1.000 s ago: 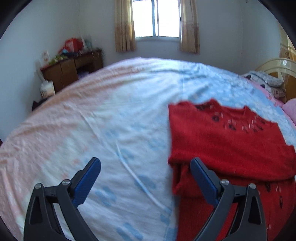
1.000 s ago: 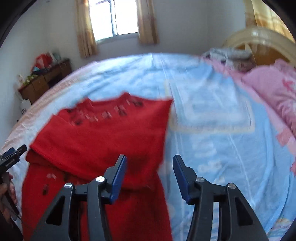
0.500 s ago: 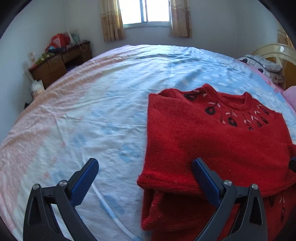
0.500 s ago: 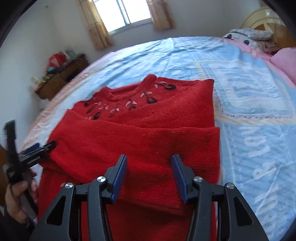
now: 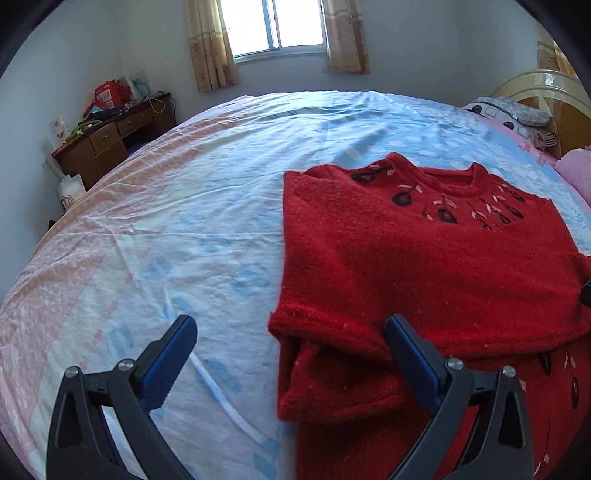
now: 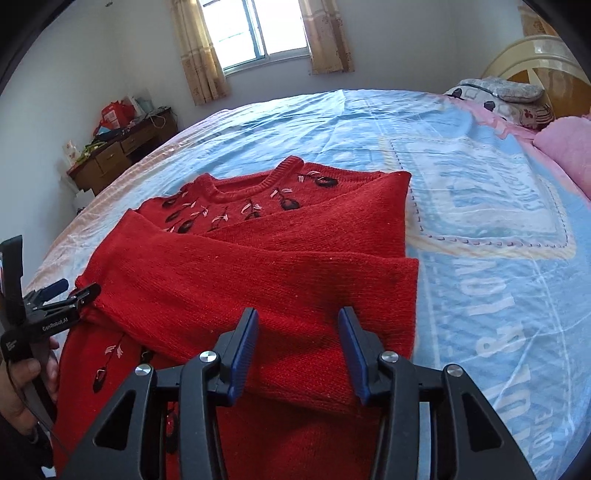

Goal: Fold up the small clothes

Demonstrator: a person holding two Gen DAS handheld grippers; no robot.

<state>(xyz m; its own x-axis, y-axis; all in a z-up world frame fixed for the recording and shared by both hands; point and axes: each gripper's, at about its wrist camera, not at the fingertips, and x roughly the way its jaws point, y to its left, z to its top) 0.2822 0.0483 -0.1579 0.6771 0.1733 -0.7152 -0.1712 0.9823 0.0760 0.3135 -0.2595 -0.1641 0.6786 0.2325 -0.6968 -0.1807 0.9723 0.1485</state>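
A red knit sweater [image 5: 424,266] with dark embroidered flowers at the neck lies flat on the bed, both sleeves folded across its chest; it also shows in the right wrist view [image 6: 266,266]. My left gripper [image 5: 291,343] is open, hovering over the sweater's left edge near the folded sleeve cuff, holding nothing. My right gripper [image 6: 297,339] is open above the folded sleeves near the sweater's right side, empty. The left gripper [image 6: 70,295] appears at the sweater's left edge in the right wrist view.
The bed sheet [image 5: 184,221] is pale blue and pink, wrinkled. A wooden desk [image 5: 110,140] with clutter stands by the far left wall. Pillows [image 6: 509,99] and a headboard [image 6: 535,55] lie at the right. A window [image 5: 277,26] is behind.
Both grippers have drawn back and steadied over the sweater; the sweater's sleeves now lie folded across the chest. Both jaws stay open.
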